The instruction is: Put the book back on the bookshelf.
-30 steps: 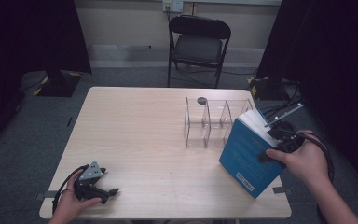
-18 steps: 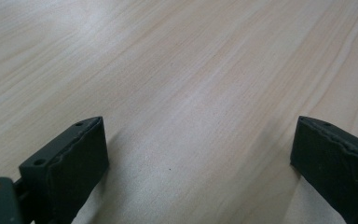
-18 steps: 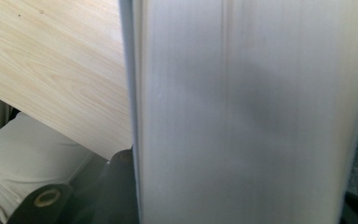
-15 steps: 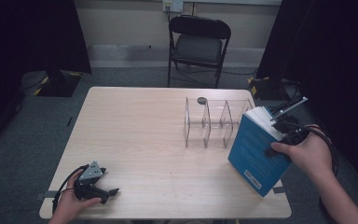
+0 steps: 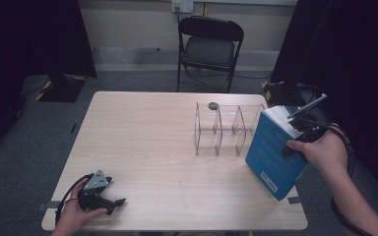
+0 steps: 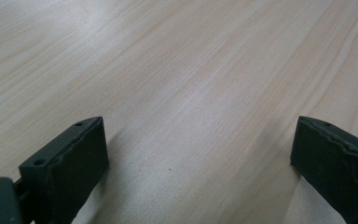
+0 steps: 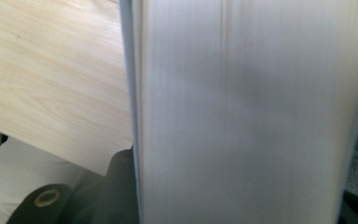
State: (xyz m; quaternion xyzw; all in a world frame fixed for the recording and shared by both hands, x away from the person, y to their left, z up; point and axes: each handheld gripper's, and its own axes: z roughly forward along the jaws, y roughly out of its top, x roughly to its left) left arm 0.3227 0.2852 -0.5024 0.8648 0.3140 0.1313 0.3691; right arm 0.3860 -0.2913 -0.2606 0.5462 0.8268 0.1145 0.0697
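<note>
The blue book [image 5: 271,155] is in your right tool [image 5: 295,142], held tilted over the right end of the table [image 5: 147,142], with its white page block turned up and toward the far right and its lower corner, the one near the barcode label, down by the table's near right corner; you cannot tell from the high view whether that corner touches the wood. Your right tool is clamped on the book from its right side, your hand wrapped around the tool at the book's upper edge. In the right gripper view the page edges of the book [image 7: 247,116] stand close and blurred, with the pale wood of the table [image 7: 51,79] showing past them on the left. Just to the left of the book, close to its cover, stands a clear divider rack [image 5: 220,130] with three upright compartments, all of them open at the top; whether the book touches the rack is not clear. A small dark round mark [image 5: 213,105] lies on the table just behind the rack. Well apart from all this, your left tool [image 5: 101,199] rests at the near left corner of the table, its cable looped beside your hand. In the left gripper view its black jaws stand wide apart, low over bare wood [image 6: 182,93], with nothing between them. Beyond the far edge of the table stands a dark folding chair [image 5: 209,49].
</note>
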